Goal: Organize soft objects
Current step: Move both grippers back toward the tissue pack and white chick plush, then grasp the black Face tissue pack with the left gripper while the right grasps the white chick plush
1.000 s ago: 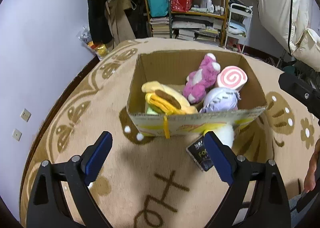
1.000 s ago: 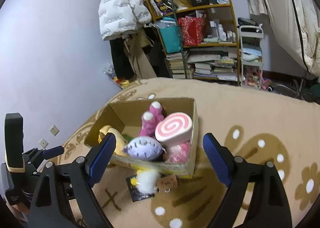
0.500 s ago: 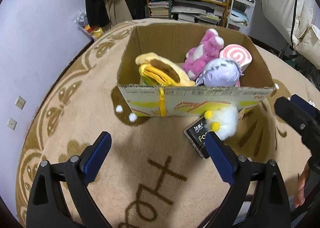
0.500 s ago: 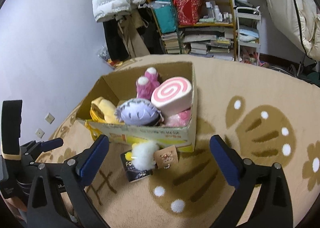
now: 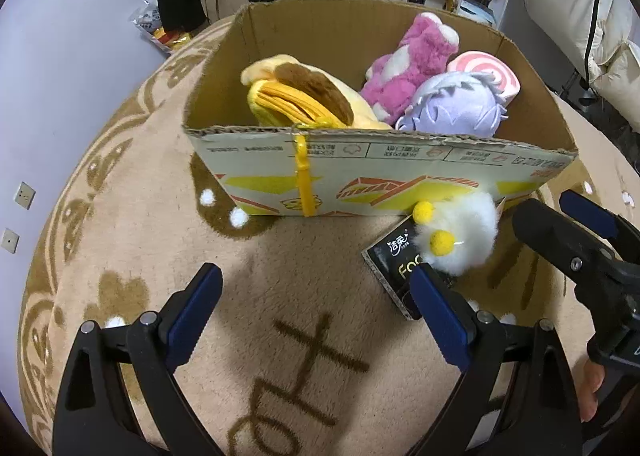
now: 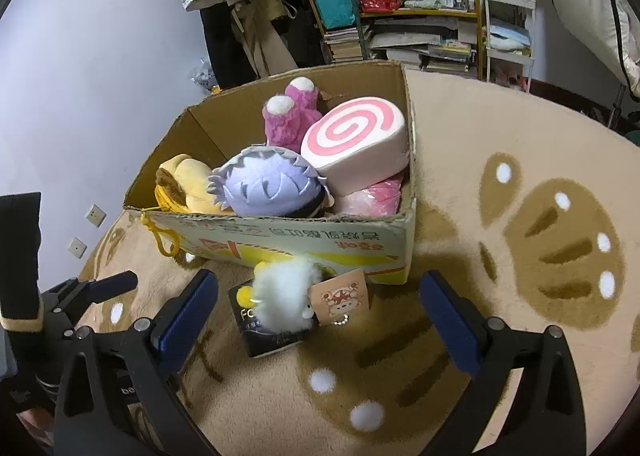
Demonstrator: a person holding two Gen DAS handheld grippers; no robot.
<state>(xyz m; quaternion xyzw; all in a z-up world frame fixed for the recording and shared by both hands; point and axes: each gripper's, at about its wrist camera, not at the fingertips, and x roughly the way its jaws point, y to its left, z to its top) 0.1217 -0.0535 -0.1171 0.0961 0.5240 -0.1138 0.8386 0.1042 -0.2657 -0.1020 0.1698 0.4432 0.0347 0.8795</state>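
A cardboard box (image 6: 304, 244) sits on a beige patterned rug (image 6: 500, 124) and already holds several plush toys: a yellow-and-brown one (image 5: 304, 96) at the left, a magenta one (image 5: 408, 60) at the far side, a lilac round one (image 6: 268, 186) near the front wall, and a pink-swirl roll cushion (image 6: 356, 144) lying on top at the right. One soft thing is not yet in the box: a small white fluffy toy with yellow pom-poms (image 6: 284, 296), lying on the rug just in front of the box's near wall, resting on a black packet (image 6: 260, 330), with a printed card tag (image 6: 340, 296) at its right.

The right tool (image 6: 318, 316) has just been opening its jaws and they now stand wide, nothing between the pads; the white toy lies beyond and between them. The left tool (image 5: 316, 304) is also spread wide and empty, with the white toy just past its right finger (image 5: 440, 310).

The white toy looks very light and squashy, so it should compress a good deal before the pads bite. Long fluff may slip, so a hold across the body's middle seems safer than one on a pom-pom or the tag. The packet beneath is smooth and may come along if the pads reach too low.
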